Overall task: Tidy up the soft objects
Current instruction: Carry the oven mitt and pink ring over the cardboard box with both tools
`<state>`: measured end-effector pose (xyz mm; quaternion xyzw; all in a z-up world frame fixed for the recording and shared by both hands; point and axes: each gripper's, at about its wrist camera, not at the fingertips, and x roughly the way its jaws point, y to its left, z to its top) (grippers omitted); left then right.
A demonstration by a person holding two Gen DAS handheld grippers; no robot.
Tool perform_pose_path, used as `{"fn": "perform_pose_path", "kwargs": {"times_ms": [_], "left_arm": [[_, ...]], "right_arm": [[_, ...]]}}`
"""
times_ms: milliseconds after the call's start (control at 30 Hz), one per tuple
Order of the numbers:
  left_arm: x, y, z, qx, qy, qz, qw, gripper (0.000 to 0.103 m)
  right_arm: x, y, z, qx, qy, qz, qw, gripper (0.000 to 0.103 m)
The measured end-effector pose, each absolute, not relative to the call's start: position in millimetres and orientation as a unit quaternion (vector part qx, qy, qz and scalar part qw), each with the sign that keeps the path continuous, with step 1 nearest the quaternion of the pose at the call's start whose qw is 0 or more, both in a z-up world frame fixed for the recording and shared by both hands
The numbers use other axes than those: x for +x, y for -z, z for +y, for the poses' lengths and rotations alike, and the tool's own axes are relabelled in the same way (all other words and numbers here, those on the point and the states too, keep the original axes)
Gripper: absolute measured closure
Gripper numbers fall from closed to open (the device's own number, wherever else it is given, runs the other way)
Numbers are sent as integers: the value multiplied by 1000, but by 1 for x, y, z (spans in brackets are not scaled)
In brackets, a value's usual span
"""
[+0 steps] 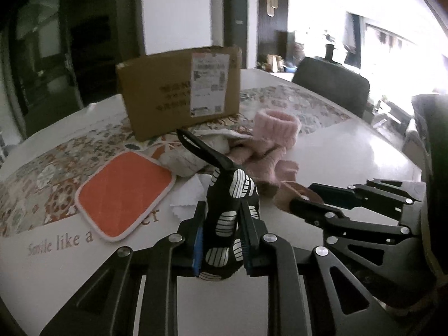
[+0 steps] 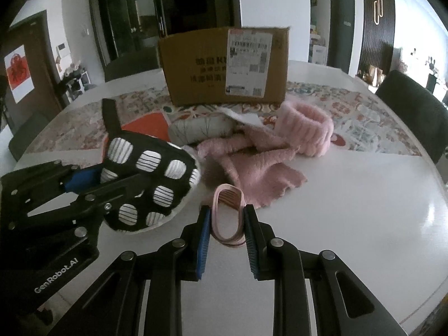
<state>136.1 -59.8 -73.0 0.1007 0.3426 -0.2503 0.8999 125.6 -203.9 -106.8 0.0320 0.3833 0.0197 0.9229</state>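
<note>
Left wrist view: the left tongs [image 1: 222, 224] clamp a black-and-white patterned mitt [image 1: 232, 212], its lower end cut off behind the fingers.

Right wrist view: the right tongs [image 2: 227, 231] stand parted around a pink band [image 2: 227, 215] on the near desk [image 2: 350, 210]; a pink knit [image 2: 266, 162] half hides a white cloth [image 2: 201, 130] before the far box [image 2: 224, 67].

one box [image 2: 224, 67], two potholders [image 1: 124, 194], one headband [image 2: 226, 215]

A brown cardboard box [image 2: 224, 67] is set toward the far edge of the white round table [image 2: 364, 210]. Before it a pink knitted garment [image 2: 266, 154] is heaped, with a square orange pot holder [image 1: 123, 196] to its left. A black oven mitt with white striped patches [image 2: 151, 176] is found nearer the near edge.
</note>
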Motion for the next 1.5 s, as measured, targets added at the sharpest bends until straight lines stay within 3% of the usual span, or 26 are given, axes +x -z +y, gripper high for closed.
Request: {"fn": "perform_pose_path", "kwargs": {"times_ms": [733,1500], "left_arm": [[114,-15,-50,39,183,268,945,81],[168,-82,-55,26,160,199,967,80]], "right_arm": [[103,12,-218,41,-10,263,964,78],[158,-55,-231,67,-19,196,978,78]]}}
